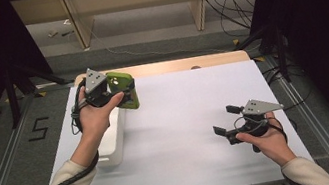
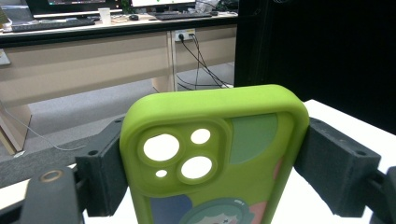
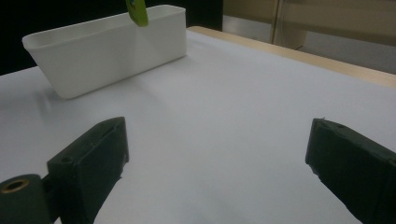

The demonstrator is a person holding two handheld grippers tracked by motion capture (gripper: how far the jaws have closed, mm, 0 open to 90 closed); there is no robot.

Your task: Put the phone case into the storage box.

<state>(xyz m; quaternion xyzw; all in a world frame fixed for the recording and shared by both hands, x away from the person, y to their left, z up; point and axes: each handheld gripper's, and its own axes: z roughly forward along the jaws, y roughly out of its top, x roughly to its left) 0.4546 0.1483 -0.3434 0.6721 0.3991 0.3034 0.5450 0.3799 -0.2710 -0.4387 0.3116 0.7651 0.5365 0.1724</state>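
White paper covers the bench [image 1: 182, 120]. Near the right front edge, the right gripper [image 1: 226, 123] rests low in the right hand [image 1: 266, 138], fingers spread wide w/ nothing between them; in the right gripper view only bare paper lies between its black pads.

Further back, along the left edge, sits a white bin [image 1: 115, 141], long side running front to back. Above its far end the left gripper [image 2: 212, 163] is held up in the left hand [image 1: 92, 114], fingers clamped on the sides of a green phone case [image 2: 210, 154], camera cut-outs up top, case upright and clear of the bench.

Step in hand looks like dropping the case into the bin. To do it well: keep the squeeze even on both edges, since soft silicone may flex & slip; centre the case over the bin opening, lower till its bottom end is inside the rim, then release. Right gripper should stay parked, away from the bin.
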